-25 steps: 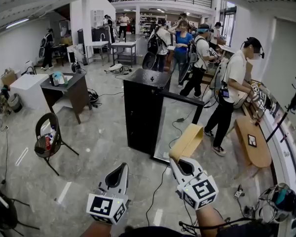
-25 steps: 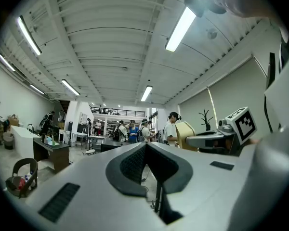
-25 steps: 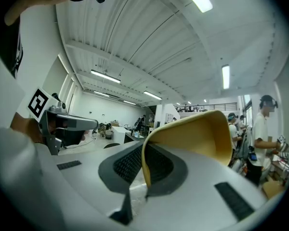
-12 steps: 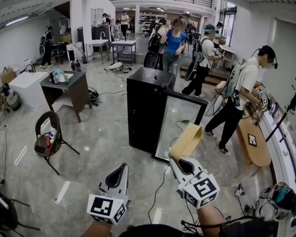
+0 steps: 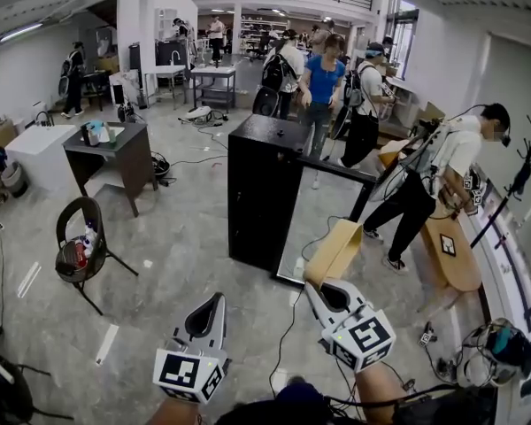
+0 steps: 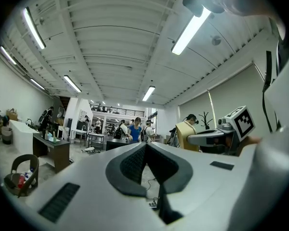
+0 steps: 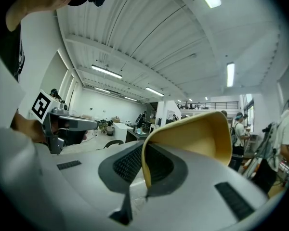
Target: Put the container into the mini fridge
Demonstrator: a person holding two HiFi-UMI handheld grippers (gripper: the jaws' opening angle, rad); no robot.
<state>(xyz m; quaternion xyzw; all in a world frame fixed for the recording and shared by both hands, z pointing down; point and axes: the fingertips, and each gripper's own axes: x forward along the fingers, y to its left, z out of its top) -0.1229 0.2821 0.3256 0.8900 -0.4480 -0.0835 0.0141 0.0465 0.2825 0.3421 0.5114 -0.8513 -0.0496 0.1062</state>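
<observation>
both tongs are closed, the right tongs [image 5: 322, 283] pinching the container [image 5: 337, 250] wall, the left tongs [image 5: 216, 298] empty.

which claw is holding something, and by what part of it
The right claw pinches the tan, open-topped rectangular container by one thin side wall at its rim. The left claw is shut with nothing in it.
</observation>
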